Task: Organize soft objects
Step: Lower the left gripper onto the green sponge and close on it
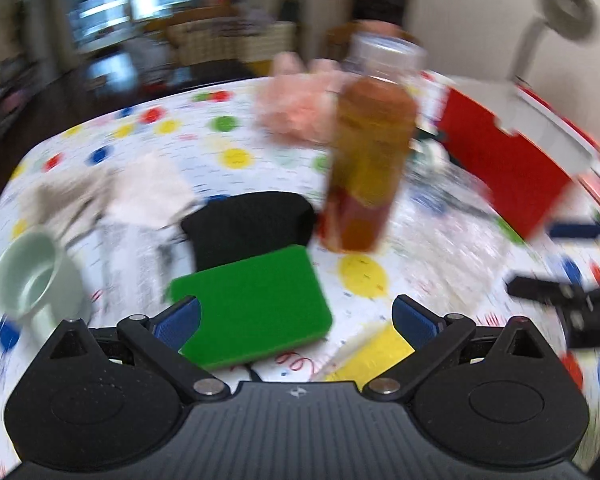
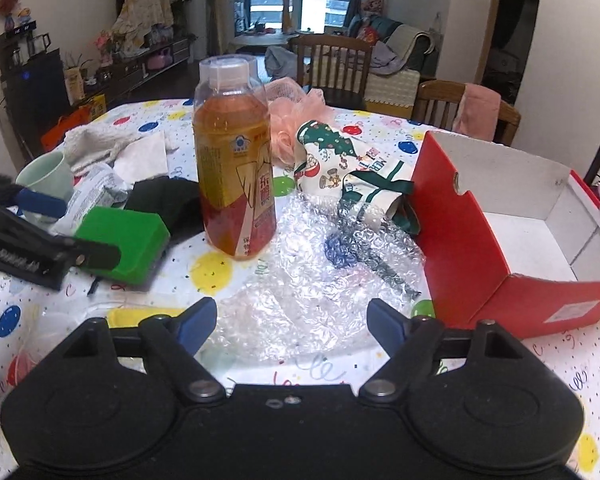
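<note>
A green sponge [image 1: 256,304] lies on the dotted tablecloth just ahead of my open left gripper [image 1: 296,320], its near left corner by the left finger. It also shows in the right wrist view [image 2: 128,236], with the left gripper [image 2: 40,236] beside it. A black cloth [image 1: 248,224] lies behind the sponge. My right gripper [image 2: 288,320] is open and empty above a sheet of bubble wrap [image 2: 320,272]. A pink bath pouf [image 2: 296,120], a Christmas-print cloth [image 2: 340,168] and a white knitted cloth [image 2: 96,144] lie farther back. The open red box [image 2: 476,240] stands at the right.
A tea bottle [image 2: 234,152] stands upright mid-table, between the sponge and the bubble wrap. A pale green cup [image 2: 48,178] sits at the left with crumpled wrappers [image 2: 96,192]. A yellow sponge [image 1: 376,356] lies near the front edge. Wooden chairs [image 2: 332,68] stand behind the table.
</note>
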